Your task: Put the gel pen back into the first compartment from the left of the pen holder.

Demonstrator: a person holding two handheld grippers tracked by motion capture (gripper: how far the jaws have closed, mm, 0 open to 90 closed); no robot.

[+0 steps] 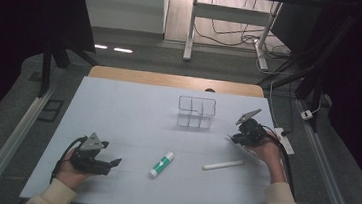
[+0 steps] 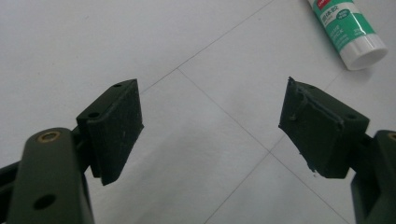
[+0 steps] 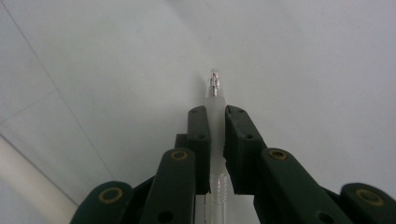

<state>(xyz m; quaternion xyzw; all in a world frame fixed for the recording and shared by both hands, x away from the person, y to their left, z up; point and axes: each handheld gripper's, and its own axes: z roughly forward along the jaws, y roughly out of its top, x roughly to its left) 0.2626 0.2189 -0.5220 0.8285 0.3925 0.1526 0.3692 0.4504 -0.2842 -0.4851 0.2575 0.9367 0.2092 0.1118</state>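
Pinching a clear pen [image 3: 215, 100], the right gripper [image 1: 249, 132] hovers near the table's [image 1: 132, 122] right edge; left gripper [image 2: 210, 116] spread wide.

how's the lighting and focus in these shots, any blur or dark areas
High view: the table is evenly lit, dark at both sides. Left gripper view: jaws sharp, the glue stick slightly soft. Right gripper view: the pen in the right gripper has a blurry tip.

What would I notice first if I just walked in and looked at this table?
Probably the right tongs, pinched shut on a clear pen whose tip pokes out beyond them. Then the green-and-white glue stick lying in the middle of the white table, beside the wide-open left tongs. A clear organizer box stands farther back.
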